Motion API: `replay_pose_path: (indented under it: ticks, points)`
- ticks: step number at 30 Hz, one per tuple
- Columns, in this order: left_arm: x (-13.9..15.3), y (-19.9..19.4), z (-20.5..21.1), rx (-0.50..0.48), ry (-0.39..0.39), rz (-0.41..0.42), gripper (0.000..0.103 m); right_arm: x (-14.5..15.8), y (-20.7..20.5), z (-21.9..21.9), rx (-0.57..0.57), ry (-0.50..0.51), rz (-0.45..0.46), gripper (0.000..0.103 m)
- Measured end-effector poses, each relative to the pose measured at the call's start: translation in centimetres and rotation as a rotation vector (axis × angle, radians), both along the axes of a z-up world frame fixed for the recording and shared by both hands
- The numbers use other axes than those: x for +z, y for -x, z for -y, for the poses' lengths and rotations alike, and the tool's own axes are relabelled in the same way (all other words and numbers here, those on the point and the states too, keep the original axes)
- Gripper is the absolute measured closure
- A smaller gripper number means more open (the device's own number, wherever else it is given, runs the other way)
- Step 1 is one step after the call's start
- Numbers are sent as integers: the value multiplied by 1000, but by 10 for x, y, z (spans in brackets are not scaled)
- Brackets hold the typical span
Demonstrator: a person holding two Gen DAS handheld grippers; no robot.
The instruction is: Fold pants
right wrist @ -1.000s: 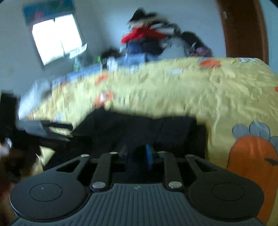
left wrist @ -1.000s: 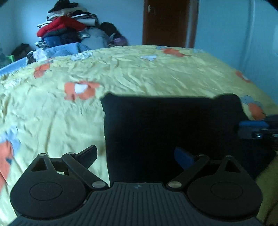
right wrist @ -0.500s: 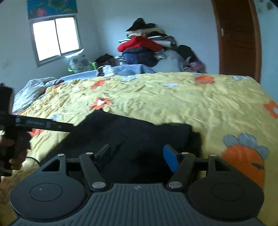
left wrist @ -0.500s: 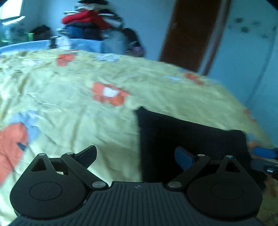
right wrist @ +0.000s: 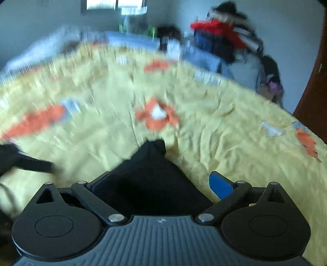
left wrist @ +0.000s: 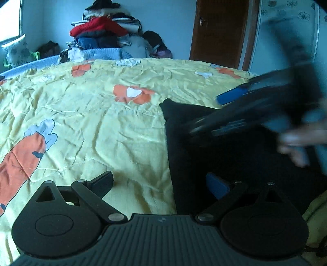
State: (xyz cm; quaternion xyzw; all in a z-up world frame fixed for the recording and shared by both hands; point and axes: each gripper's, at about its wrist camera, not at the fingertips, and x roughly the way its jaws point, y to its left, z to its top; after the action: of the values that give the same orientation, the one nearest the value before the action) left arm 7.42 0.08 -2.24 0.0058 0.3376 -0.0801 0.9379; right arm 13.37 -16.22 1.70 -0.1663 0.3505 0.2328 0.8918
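The black pants (left wrist: pixel 224 155) lie folded into a flat dark rectangle on the yellow bedspread (left wrist: pixel 102 114). My left gripper (left wrist: pixel 161 184) is open and empty, straddling the pants' left edge near the bed's front. In the left wrist view my right gripper (left wrist: pixel 241 106) passes blurred above the pants, held by a hand. In the right wrist view my right gripper (right wrist: pixel 157 184) is open and empty, with a corner of the pants (right wrist: pixel 151 176) between its fingers' line of sight. The left gripper (right wrist: pixel 28 161) shows at the far left.
A pile of clothes (left wrist: pixel 106 34) is stacked against the far wall beyond the bed. A brown door (left wrist: pixel 220 32) stands at the back right. A window (right wrist: pixel 114 4) is at the back left. The bedspread has orange flower and carrot prints.
My right gripper opened, lifted off the pants and swung left across them, now blurred with motion. My left gripper stayed open and shifted left, so the pants sit further right in its view.
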Motion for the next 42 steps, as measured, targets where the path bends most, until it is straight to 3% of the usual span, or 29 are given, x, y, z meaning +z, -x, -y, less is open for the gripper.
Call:
replay_pose_path:
  ticks: [2,6,10,14,18,21,28,35,37,42]
  points:
    - [-2,2,3,2,-18,22,4,-15,-18,-9,-29,43,17,0]
    - [-3,2,4,-1,-33,37,0,-14,-37,8,-134,-76,-16,0]
    - [-5,-3,-5,10,33,-2,0,5,-7,23,-179,-117,60,0]
    - [-5,-2,-4,7,25,2,0,15,37,46,-117,-149,62,0]
    - [-4,0,-1,11,10,12,0,9,77,74,-116,-114,39,0]
    - [-3,1,1,10,0,11,0,-11,92,85,-152,15,69,0]
    - [0,4,9,16,-55,25,0,2,120,132,-348,-103,153,0]
    - [3,5,17,26,-109,32,0,-14,127,192,-527,-311,26,0]
    - [3,6,19,29,-124,36,0,-22,130,200,-530,-368,7,0]
    - [4,9,26,35,-169,52,0,-33,139,205,-537,-430,33,0]
